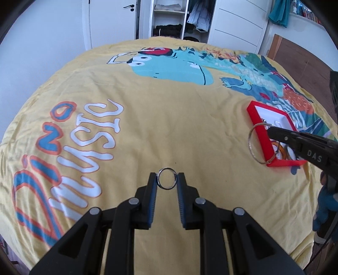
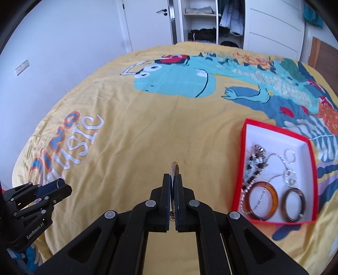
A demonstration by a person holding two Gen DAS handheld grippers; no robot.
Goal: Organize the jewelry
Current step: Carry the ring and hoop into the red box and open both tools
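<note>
With the left gripper point(image 1: 167, 178) part-open, nipping a small ring point(image 1: 166, 178), and the right gripper point(image 2: 174, 176) clamped on a thin bangle point(image 1: 256, 143), carry both over the red tray point(image 2: 276, 129) on the bed, releasing low.

Left wrist view rides behind the left gripper point(image 1: 167, 179), looking steeply down and forward along its fingers over the yellow bedspread point(image 1: 147, 131) toward the wardrobe point(image 1: 169, 19); the red box point(image 1: 259, 135) sits off to its right, partly behind the right gripper point(image 1: 269, 128). Right wrist view sits likewise behind the right gripper point(image 2: 174, 175), same heading, with the box point(image 2: 245, 148) near on its right and the left gripper point(image 2: 61, 183) low to its left. Both share the bedspread, box, wardrobe and door point(image 1: 114, 19).
</note>
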